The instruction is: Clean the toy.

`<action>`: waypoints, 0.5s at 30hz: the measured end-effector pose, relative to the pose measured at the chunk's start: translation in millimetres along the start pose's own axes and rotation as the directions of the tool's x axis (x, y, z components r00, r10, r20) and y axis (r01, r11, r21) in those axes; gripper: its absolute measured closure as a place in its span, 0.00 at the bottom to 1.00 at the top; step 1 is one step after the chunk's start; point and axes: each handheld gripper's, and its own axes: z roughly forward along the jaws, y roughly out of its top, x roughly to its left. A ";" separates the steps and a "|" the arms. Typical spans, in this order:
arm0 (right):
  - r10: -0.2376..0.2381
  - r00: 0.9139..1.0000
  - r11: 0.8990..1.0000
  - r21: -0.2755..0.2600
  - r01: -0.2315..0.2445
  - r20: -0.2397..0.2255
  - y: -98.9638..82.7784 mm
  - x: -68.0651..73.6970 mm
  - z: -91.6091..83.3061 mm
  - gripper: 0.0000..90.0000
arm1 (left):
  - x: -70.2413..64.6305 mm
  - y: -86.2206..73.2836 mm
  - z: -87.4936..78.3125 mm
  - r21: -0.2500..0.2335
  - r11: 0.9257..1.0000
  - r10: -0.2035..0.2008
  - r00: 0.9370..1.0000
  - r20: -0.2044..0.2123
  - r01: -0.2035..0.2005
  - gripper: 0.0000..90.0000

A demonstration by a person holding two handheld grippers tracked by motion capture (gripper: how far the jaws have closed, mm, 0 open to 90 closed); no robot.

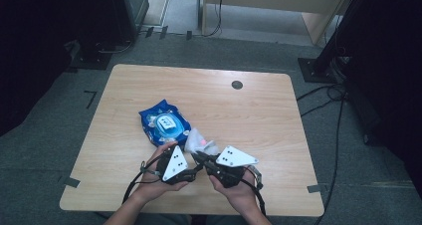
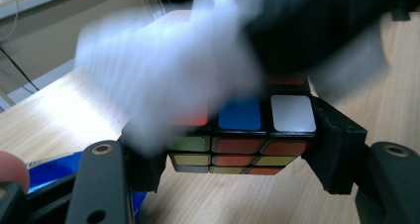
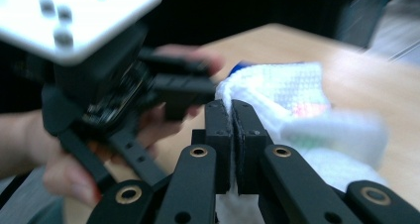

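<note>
My left gripper point(image 1: 195, 150) is shut on a colour-tiled puzzle cube point(image 2: 242, 135), with the black pads point(image 2: 332, 149) pressing on its two sides. A white wipe point(image 2: 168, 70) lies draped over the cube's top, blurred in the left gripper view. My right gripper point(image 3: 232, 110) is shut on a fold of that wipe point(image 3: 287, 90), its jaws closed tight together. In the high view the two grippers meet near the table's front, with the wipe point(image 1: 201, 144) bunched over the cube between them. The cube's colours show faintly through the wipe point(image 3: 309, 110).
A blue pack of wet wipes point(image 1: 164, 123) lies on the wooden table point(image 1: 249, 110) just beyond my left hand. A small dark round disc point(image 1: 237, 84) sits near the far edge. Cables and stands point(image 1: 323, 60) border the right side.
</note>
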 end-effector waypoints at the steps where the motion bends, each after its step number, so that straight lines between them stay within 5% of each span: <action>1: -0.012 1.000 1.000 0.006 0.012 0.005 -1.0 0.3 1.2 0.98 | 0.1 -0.2 0.0 0.000 1.000 -0.001 1.000 -0.002 0.001 0.38; 9: 0.074 0.990 0.996 -0.058 -0.067 0.121 0.7 -27.6 -16.4 0.97 | 5.6 -3.2 -0.6 -0.001 1.000 -0.027 1.000 0.002 0.027 0.38; 12: 0.053 0.996 0.997 -0.054 -0.048 0.079 -0.4 -22.4 -14.3 0.97 | 6.0 -2.9 -0.2 -0.003 1.000 -0.029 1.000 0.001 0.029 0.38; 15: 0.004 1.000 1.000 -0.001 -0.004 -0.018 -1.9 -6.2 -2.4 0.96 | 5.9 -2.5 -0.6 -0.007 0.999 -0.031 1.000 0.003 0.031 0.38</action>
